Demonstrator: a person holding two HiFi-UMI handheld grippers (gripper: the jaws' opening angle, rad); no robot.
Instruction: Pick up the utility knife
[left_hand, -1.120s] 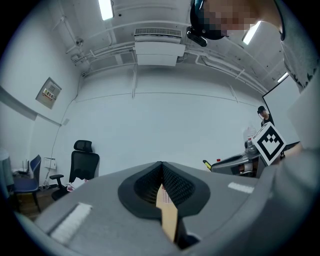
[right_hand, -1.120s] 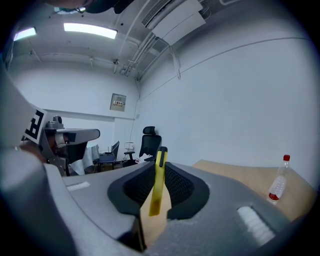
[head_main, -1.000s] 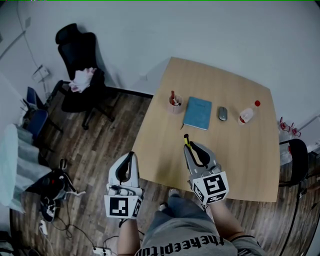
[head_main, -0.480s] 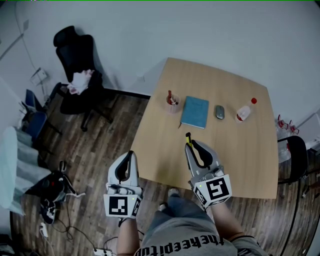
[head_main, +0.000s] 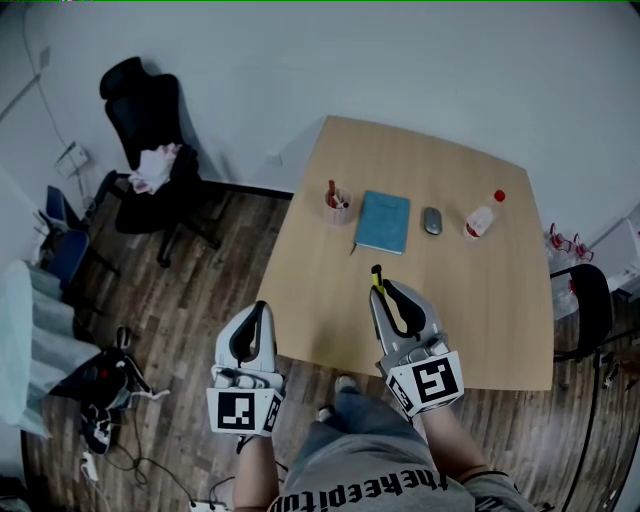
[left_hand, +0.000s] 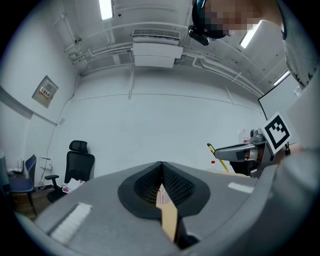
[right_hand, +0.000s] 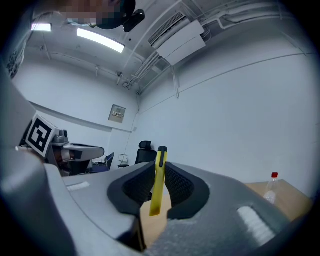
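The right gripper (head_main: 379, 288) is pinched on the knife (head_main: 376, 277): in the right gripper view the yellow body stands between the two dark pads, both pressed against its sides, with its black end poking out past the jaw tips. That puts the knife in the air over the near part of the table (head_main: 500, 330), pointing toward the table's far side, with bare wood showing under it. The left gripper (head_main: 262, 306) hangs off the table's left edge, above the floor (head_main: 190, 300), and its jaws are pressed together with nothing caught in them; the left gripper view shows the pads meeting at the tips, with only a thin slit lower down. Across the far part of the table runs a row: a cup (head_main: 337, 207) with pens nearest the left edge, then a notebook (head_main: 384, 222), a mouse (head_main: 432, 221), and a bottle (head_main: 480, 215) with a red cap nearest the right edge. A chair (head_main: 150, 130) stands well off the table's left side, by the wall.
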